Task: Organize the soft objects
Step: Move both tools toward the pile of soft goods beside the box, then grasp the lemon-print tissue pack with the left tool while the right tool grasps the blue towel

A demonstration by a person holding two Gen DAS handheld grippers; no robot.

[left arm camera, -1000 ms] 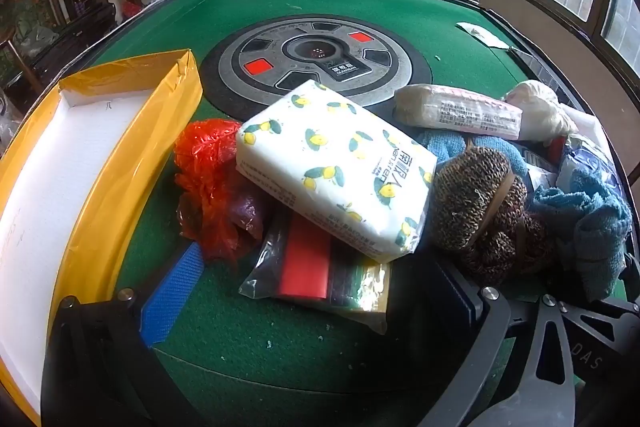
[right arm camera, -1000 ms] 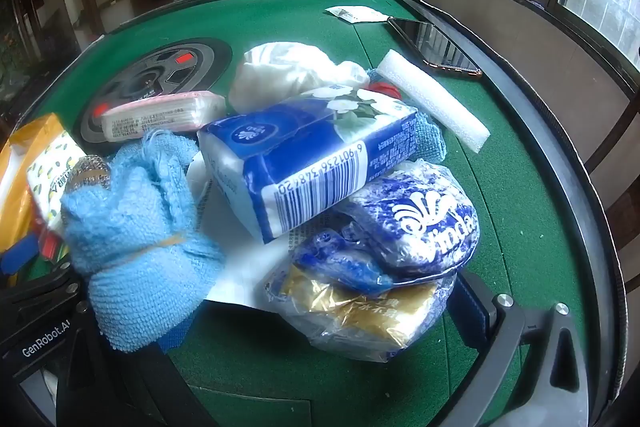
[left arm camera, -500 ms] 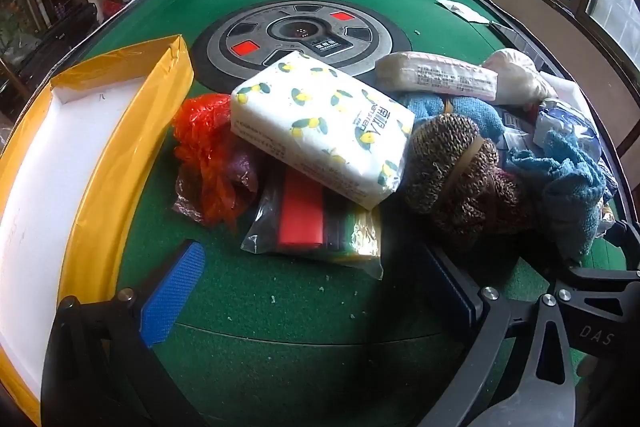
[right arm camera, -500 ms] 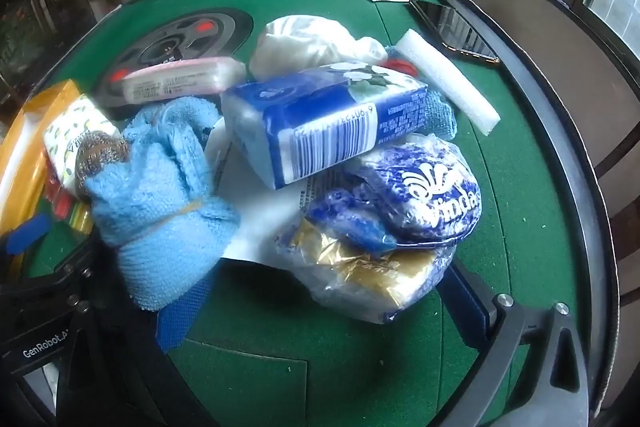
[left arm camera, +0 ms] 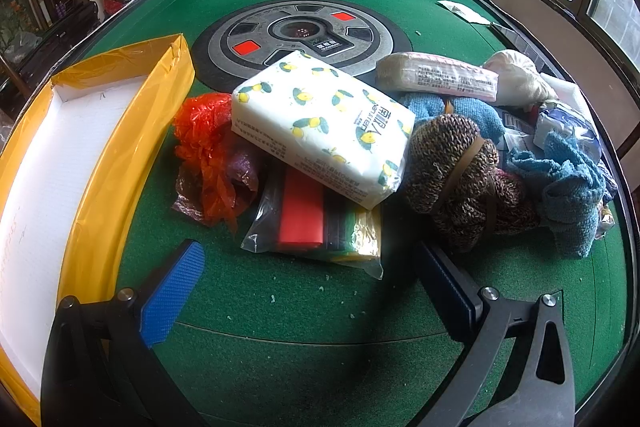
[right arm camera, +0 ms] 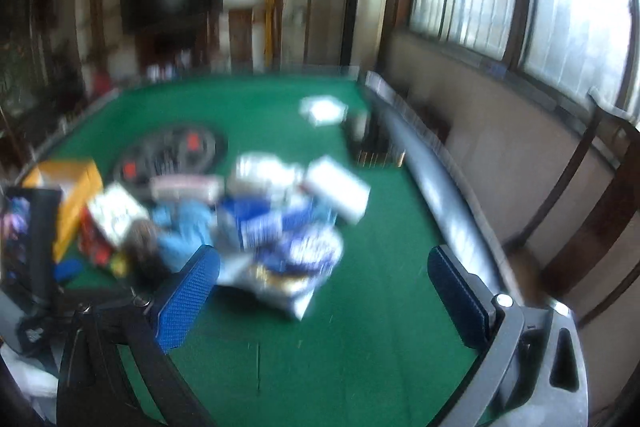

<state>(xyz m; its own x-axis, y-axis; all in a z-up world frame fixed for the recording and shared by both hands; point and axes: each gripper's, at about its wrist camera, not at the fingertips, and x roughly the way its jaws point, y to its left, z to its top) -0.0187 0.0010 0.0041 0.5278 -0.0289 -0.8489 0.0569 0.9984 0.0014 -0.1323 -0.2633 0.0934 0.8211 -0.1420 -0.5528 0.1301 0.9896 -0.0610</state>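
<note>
On green felt table, glossy lemon-print tissue pack tops crinkled bags.

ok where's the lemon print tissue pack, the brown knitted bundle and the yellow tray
lemon print tissue pack point(left arm camera: 320, 119), left wrist view, middle of its top face
brown knitted bundle point(left arm camera: 452, 167), left wrist view, knit beside the rubber band
yellow tray point(left arm camera: 120, 155), left wrist view, its yellow right wall
</note>
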